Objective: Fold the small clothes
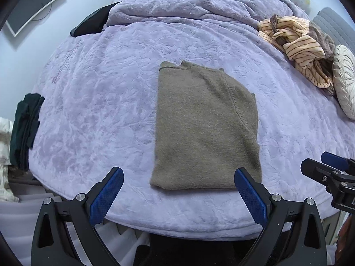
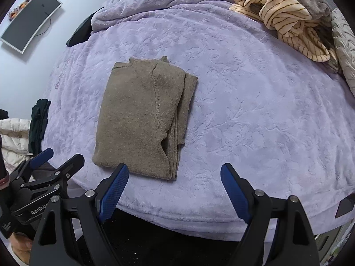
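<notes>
A taupe knit sweater (image 1: 204, 128) lies folded into a long rectangle on the lilac bed cover (image 1: 99, 93). It also shows in the right wrist view (image 2: 142, 119), with its folded layers stacked along its right edge. My left gripper (image 1: 178, 177) is open and empty, just short of the sweater's near hem. My right gripper (image 2: 174, 175) is open and empty, beside the sweater's near right corner. Each gripper shows in the other's view: the right one (image 1: 328, 168) at the right edge, the left one (image 2: 57, 155) at the lower left.
A crumpled yellow striped garment (image 1: 297, 44) and a pale cushion (image 1: 344, 82) lie at the far right of the bed. A bunched lilac blanket (image 1: 188, 2) fills the back. Dark clothes (image 1: 24, 128) hang at the left edge. A monitor (image 1: 33, 2) hangs on the wall.
</notes>
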Motion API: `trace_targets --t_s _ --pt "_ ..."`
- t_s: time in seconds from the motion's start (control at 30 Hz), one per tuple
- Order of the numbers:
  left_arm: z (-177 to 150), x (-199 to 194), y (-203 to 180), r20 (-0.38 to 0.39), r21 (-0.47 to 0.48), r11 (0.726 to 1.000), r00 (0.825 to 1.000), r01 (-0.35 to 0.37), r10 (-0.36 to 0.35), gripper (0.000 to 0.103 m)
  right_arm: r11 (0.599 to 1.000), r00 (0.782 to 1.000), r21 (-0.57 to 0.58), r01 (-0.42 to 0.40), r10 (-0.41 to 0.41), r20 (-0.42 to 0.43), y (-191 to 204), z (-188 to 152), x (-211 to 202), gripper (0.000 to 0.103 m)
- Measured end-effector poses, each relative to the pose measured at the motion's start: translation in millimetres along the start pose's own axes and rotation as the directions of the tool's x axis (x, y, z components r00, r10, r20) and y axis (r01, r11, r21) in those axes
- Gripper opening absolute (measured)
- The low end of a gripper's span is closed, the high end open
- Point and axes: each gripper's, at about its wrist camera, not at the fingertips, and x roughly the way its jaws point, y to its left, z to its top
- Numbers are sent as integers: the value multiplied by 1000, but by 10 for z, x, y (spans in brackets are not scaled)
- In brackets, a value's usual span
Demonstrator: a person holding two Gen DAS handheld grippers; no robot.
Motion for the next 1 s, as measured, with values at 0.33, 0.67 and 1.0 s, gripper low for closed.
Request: trace_targets --t_s 0.33,0.67,1.0 --pt "253 37 321 25 124 992 1000 7 -11 100 991 997 114 69 -72 25 312 33 90 87" --pt "244 41 249 28 122 992 999 41 -45 100 985 995 157 73 -83 58 341 44 -18 103" --pt "196 15 257 24 92 995 999 44 -47 100 987 995 132 87 -91 27 365 39 20 103"
